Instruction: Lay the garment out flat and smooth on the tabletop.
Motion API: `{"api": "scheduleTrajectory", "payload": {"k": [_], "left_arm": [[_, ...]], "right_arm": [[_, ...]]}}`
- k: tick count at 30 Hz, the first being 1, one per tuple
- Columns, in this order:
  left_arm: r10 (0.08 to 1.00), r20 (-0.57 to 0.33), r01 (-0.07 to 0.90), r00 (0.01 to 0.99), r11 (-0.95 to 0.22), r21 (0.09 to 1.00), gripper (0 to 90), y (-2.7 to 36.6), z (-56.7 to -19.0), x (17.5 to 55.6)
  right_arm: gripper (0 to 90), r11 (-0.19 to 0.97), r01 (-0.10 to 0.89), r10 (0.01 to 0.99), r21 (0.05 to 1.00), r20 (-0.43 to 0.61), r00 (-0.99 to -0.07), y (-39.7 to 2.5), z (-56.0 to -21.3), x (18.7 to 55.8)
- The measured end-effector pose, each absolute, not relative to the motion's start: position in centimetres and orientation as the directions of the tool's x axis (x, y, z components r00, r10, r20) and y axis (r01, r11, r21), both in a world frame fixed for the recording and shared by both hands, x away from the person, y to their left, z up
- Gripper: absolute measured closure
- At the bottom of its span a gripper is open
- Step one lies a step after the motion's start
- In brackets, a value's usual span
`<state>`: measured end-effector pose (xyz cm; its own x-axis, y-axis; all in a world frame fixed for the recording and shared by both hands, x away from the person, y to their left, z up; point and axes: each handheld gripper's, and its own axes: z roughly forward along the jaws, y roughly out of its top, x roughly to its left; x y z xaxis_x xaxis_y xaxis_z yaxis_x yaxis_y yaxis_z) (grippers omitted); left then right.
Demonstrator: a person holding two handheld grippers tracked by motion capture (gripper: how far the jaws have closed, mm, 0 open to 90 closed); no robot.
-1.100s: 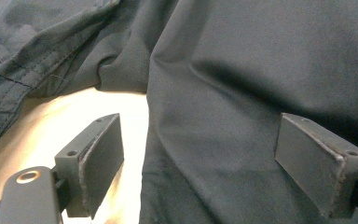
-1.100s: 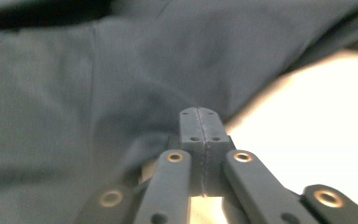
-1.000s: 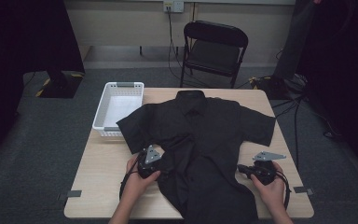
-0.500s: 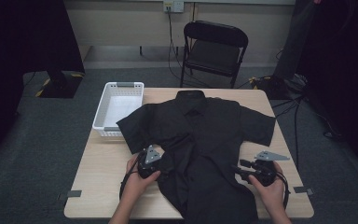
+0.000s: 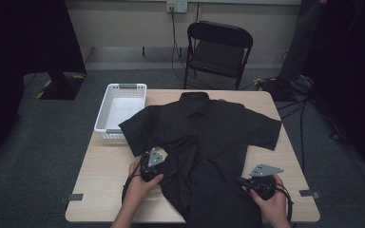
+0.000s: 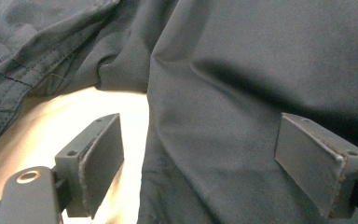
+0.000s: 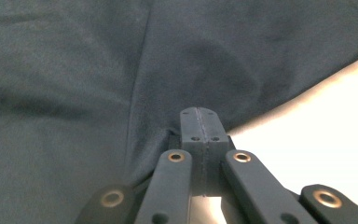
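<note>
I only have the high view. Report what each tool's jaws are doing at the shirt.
Observer: The left tool has its jaws wide apart, straddling a fold of the black shirt.
Operator: Now the right one.
Observer: The right tool has its jaws pressed together at the shirt's edge; whether cloth is pinched between them is unclear.
Operator: Say what lies beside it.
Observer: Bare table, just next to that edge.

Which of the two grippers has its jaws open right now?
The left gripper: its jaws stand wide apart around the black shirt. The right gripper is closed.
</note>
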<state>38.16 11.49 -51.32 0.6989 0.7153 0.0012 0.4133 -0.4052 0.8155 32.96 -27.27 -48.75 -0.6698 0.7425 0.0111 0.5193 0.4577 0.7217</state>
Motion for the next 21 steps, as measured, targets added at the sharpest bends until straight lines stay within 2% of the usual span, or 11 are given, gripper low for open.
{"api": "scheduleTrajectory", "payload": {"k": [9, 10, 12, 15, 17, 21], "left_arm": [[0.716, 0.001, 0.413, 0.698, -0.404, 0.816, 15.4, 11.5, -51.3, 38.1], [0.716, 0.001, 0.414, 0.698, -0.404, 0.816, 15.4, 11.5, -51.3, 38.1], [0.716, 0.001, 0.414, 0.698, -0.404, 0.816, 15.4, 11.5, -51.3, 38.1], [0.715, 0.001, 0.413, 0.699, -0.405, 0.816, 15.4, 11.5, -51.3, 38.1], [0.716, 0.001, 0.413, 0.698, -0.404, 0.816, 15.4, 11.5, -51.3, 38.1], [0.715, 0.001, 0.413, 0.699, -0.405, 0.816, 15.4, 11.5, -51.3, 38.1]], "right_arm": [[88.9, 0.416, 0.538, 0.759, 0.733, 0.045, -0.65, -29.7, -48.3, 31.7], [84.0, 0.411, 0.535, 0.762, 0.738, 0.044, -0.647, -29.8, -48.3, 31.8], [59.6, 0.366, 0.521, 0.785, 0.771, 0.045, -0.618, -30.0, -48.1, 32.3], [39.2, 0.313, 0.494, 0.813, 0.811, 0.04, -0.581, -30.6, -47.9, 33.6], [32.4, 0.274, 0.515, 0.831, 0.812, 0.07, -0.552, -31.3, -48.0, 34.9], [23.4, 0.282, 0.515, 0.846, 0.81, 0.044, -0.532, -32.4, -48.4, 36.8]]}}
